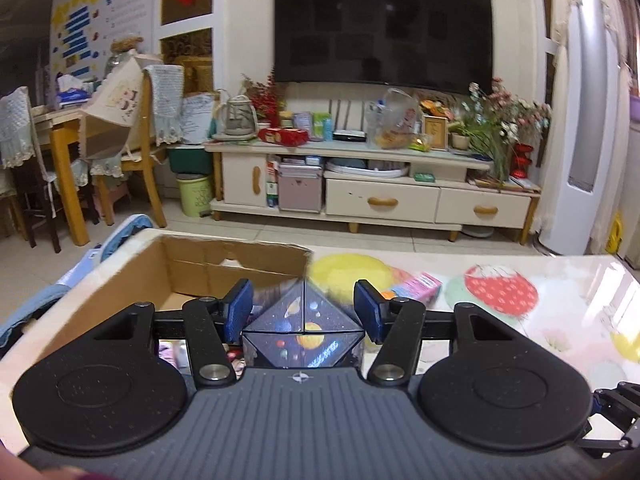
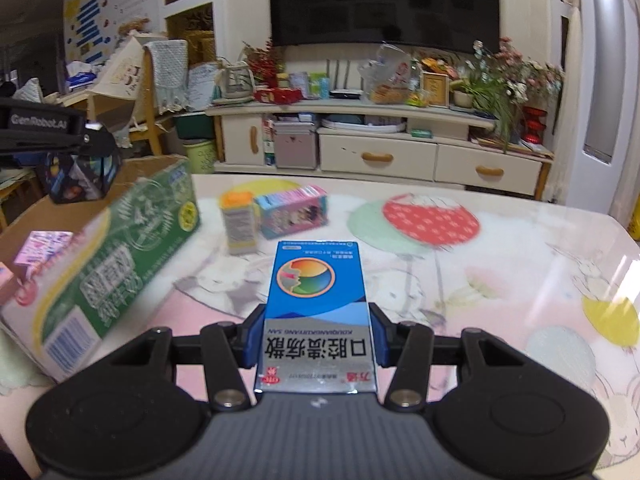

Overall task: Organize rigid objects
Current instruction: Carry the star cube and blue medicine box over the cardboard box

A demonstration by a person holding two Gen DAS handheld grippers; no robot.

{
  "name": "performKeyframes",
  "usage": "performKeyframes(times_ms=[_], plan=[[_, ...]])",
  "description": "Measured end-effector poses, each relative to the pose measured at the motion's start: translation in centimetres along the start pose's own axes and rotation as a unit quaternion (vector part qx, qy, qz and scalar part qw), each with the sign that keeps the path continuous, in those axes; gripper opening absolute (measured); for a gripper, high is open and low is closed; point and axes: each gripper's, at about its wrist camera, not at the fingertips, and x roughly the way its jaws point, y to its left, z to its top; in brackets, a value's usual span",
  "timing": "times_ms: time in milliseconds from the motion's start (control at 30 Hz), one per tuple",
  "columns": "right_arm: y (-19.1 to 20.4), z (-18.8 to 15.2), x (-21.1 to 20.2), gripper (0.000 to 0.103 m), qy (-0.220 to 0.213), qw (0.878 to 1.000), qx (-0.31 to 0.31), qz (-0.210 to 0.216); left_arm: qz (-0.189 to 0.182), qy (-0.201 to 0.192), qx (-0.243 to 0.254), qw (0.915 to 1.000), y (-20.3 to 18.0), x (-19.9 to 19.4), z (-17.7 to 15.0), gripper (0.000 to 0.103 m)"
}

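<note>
My left gripper [image 1: 304, 312] holds a dark space-print cube [image 1: 304, 332] between its blue pads, over the right edge of the open cardboard box [image 1: 120, 280]. The right wrist view shows that gripper and cube [image 2: 80, 176] above the box [image 2: 120, 232] at the left. My right gripper [image 2: 316, 340] is shut on a blue and silver medicine box [image 2: 316, 308], just above the table. An orange-capped bottle [image 2: 239, 224] and a pink carton [image 2: 292, 210] stand on the table [image 2: 500, 280] beyond it.
A pink packet [image 2: 40, 248] lies inside the cardboard box. The pink carton also shows in the left wrist view [image 1: 416, 288]. A TV cabinet [image 1: 380, 184] and dining chairs [image 1: 132, 140] stand beyond the table's far edge.
</note>
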Motion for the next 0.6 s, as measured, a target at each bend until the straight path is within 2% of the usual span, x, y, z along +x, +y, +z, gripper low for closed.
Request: performKeyframes(times_ms=[33, 300, 467, 500, 567, 600], plan=[[0.4, 0.3, -0.1, 0.050, -0.002, 1.000, -0.003, 0.005, 0.005, 0.000, -0.003, 1.0000, 0.3, 0.0, 0.1, 0.040], [4.0, 1.7, 0.3, 0.050, -0.019, 0.999, -0.043, 0.023, 0.034, 0.015, -0.050, 0.9980, 3.2, 1.2, 0.7, 0.041], [3.4, 0.7, 0.6, 0.050, -0.011, 0.999, -0.037, 0.014, 0.011, 0.017, -0.051, 0.9985, 3.3, 0.5, 0.3, 0.043], [3.1, 0.5, 0.6, 0.050, -0.009, 0.999, -0.033, 0.011, 0.000, 0.016, -0.043, 0.9989, 3.0, 0.2, 0.1, 0.044], [2.5, -0.1, 0.4, 0.050, -0.006, 1.000, -0.028, 0.006, -0.021, 0.011, -0.023, 0.9994, 2.1, -0.3, -0.3, 0.060], [2.4, -0.3, 0.3, 0.050, -0.004, 1.000, -0.026, 0.004, -0.031, 0.007, -0.015, 0.9994, 1.4, -0.6, -0.7, 0.063]])
